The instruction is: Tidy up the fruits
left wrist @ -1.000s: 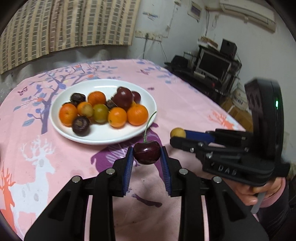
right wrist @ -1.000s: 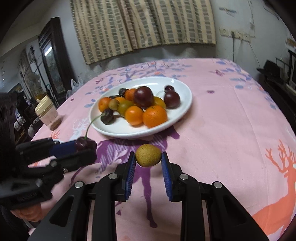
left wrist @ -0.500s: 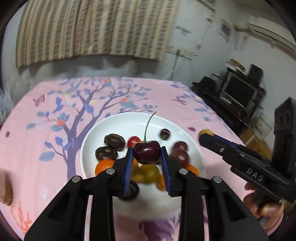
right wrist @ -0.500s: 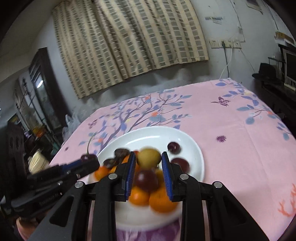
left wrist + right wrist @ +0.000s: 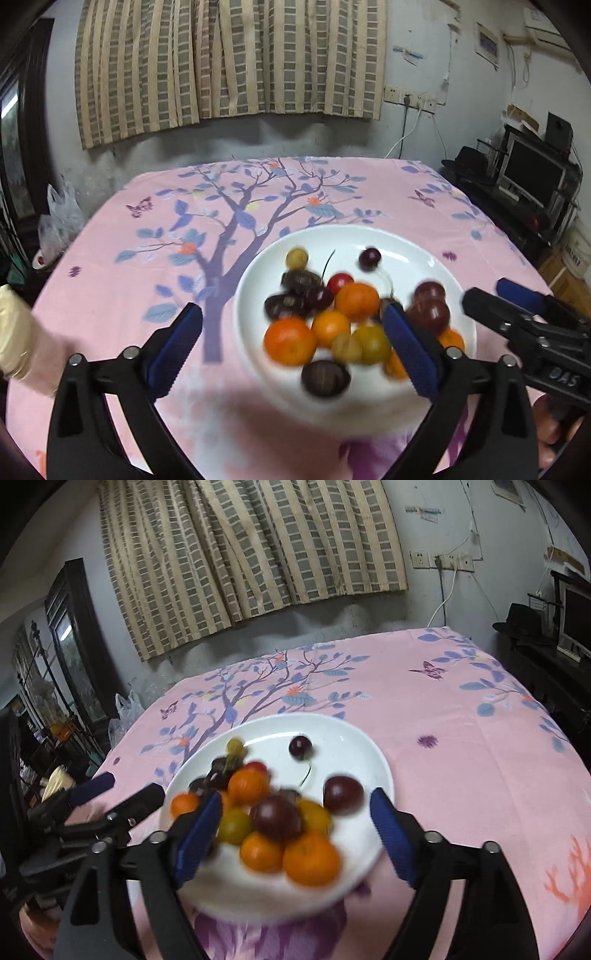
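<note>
A white plate on the pink tablecloth holds several oranges, dark plums and cherries. A stemmed dark cherry lies among the fruit, and a small yellow fruit lies at the plate's far left. My left gripper is open and empty above the plate's near side. My right gripper is open and empty above the fruit pile. The right gripper also shows in the left wrist view, and the left gripper shows in the right wrist view. The fruit is motion-blurred.
A cream-lidded jar stands at the table's left edge. A plastic bag lies beyond the table at left. A shelf with a monitor stands at right. A striped curtain hangs on the far wall.
Both grippers have opened over the plate. The left one let go of the stemmed cherry and the right one let go of the yellow fruit; both fruits now lie on the plate.
</note>
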Available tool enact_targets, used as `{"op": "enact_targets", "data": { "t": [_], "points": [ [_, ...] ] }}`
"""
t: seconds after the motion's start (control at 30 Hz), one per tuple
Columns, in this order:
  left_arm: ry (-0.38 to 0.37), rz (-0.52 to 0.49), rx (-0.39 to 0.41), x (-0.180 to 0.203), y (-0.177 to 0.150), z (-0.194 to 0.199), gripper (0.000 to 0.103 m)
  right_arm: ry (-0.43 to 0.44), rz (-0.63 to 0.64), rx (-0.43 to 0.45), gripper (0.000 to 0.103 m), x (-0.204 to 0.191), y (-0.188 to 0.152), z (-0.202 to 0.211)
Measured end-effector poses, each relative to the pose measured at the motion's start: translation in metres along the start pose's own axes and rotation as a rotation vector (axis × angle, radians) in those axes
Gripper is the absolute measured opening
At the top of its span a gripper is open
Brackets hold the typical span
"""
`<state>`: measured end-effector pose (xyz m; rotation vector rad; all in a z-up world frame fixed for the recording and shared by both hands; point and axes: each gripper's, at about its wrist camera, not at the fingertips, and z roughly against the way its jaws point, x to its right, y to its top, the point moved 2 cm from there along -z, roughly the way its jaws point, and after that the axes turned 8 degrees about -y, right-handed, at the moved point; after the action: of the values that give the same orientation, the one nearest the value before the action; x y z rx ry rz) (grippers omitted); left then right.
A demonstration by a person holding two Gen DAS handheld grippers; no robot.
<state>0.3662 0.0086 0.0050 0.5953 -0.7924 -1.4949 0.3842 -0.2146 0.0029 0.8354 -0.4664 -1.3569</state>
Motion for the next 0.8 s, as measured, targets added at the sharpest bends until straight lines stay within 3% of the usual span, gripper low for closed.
{"op": "enact_targets", "data": {
  "t": [0.17, 0.3, 0.43, 0.8],
  "points": [
    [-0.041, 0.006, -0.037, -0.008, -0.044, 0.036, 0.098, -0.043, 0.012, -0.041, 0.097, 0.002, -0.057, 0.034],
    [-0.027, 0.036, -0.045, -0.014, -0.078, 0.058, 0.098, -0.076, 0.059, -0.088, 0.097, -0.005, -0.091, 0.048],
    [-0.005, 0.035, -0.036, -0.017, -0.099, 0.067, 0.098, -0.159, 0.099, -0.037, 0.097, -0.007, -0.104, 0.06],
    [0.008, 0.049, -0.038, -0.022, -0.104, 0.069, 0.098, -0.113, 0.071, -0.048, 0.097, -0.001, -0.106, 0.064]
  ]
}}
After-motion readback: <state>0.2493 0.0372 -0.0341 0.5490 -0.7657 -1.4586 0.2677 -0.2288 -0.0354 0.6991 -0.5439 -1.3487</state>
